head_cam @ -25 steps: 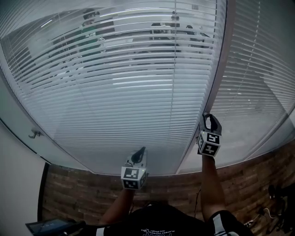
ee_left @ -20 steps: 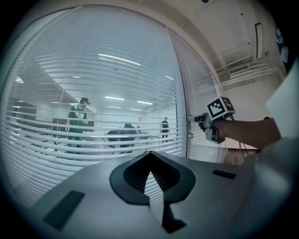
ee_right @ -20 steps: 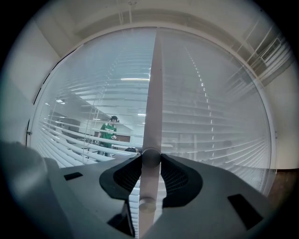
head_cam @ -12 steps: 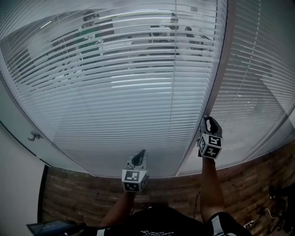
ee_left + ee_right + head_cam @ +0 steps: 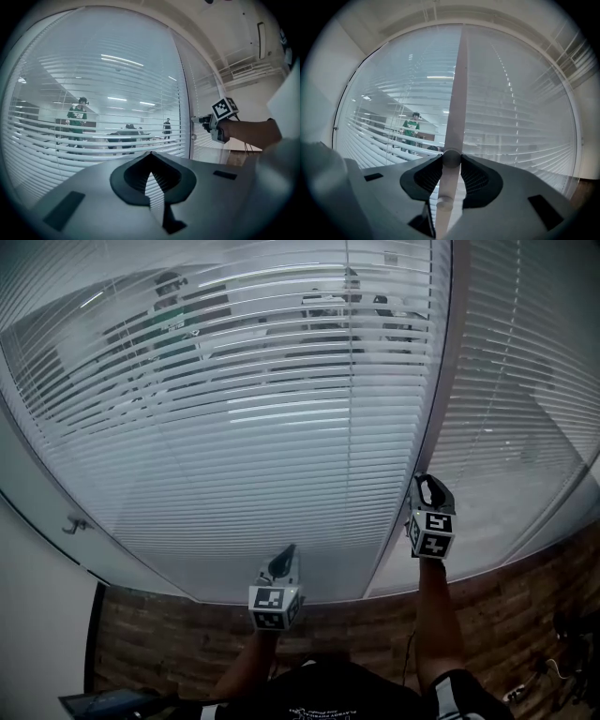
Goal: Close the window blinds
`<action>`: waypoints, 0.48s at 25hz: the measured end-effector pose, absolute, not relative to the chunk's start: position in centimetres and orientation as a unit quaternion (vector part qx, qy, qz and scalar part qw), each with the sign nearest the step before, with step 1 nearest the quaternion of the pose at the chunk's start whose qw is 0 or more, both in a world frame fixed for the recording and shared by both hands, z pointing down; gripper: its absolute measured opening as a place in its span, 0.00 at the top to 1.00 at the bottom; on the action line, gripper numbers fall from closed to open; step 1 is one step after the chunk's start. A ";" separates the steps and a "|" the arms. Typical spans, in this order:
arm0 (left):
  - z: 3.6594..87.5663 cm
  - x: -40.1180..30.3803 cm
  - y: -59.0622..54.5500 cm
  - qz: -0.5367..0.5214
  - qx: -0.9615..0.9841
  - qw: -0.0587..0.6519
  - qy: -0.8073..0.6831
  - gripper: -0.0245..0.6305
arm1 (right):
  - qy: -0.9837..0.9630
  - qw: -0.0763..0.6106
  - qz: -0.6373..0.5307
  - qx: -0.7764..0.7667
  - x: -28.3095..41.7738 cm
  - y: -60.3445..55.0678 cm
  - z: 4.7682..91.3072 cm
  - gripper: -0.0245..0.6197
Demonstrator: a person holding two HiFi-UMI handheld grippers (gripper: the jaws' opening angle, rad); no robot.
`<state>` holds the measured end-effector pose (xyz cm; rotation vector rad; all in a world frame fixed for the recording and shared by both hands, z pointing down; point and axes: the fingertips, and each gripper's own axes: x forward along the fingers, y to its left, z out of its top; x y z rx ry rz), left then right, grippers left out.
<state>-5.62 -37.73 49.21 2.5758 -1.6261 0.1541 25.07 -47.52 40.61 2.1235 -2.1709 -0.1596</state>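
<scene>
Slippage looked the likeliest fault: the right hand-held gripper [image 5: 451, 157], jaws just closed round the tilt wand [image 5: 457, 93] at the right edge of the blinds [image 5: 281, 427], might spin on that smooth rod; the left hand-held gripper [image 5: 150, 159] hung shut, empty.

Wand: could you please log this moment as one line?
right gripper: jaws just closed on wand | left gripper: shut, empty | blinds: slats open

Person is wearing black shirt [image 5: 319, 695] with white print. Above shirt, left gripper [image 5: 287, 549] and right gripper [image 5: 427, 480] are showing grey bodies, black ribbed pads [image 5: 426, 176], 2 white black-marker cubes [image 5: 272, 604].
</scene>
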 end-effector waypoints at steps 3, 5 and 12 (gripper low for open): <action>49.9 -5.0 -37.6 0.051 0.849 0.045 -0.524 0.97 | -0.710 0.077 -0.072 0.696 25.0 -47.5 40.7 0.76; 50.6 -4.5 -37.5 0.050 0.854 0.043 -0.517 0.97 | -0.702 0.100 -0.085 0.700 24.8 -47.2 40.5 0.76; 51.4 -4.2 -37.4 0.063 0.857 0.042 -0.510 0.97 | -0.682 0.195 -0.181 0.681 23.8 -47.0 39.5 0.77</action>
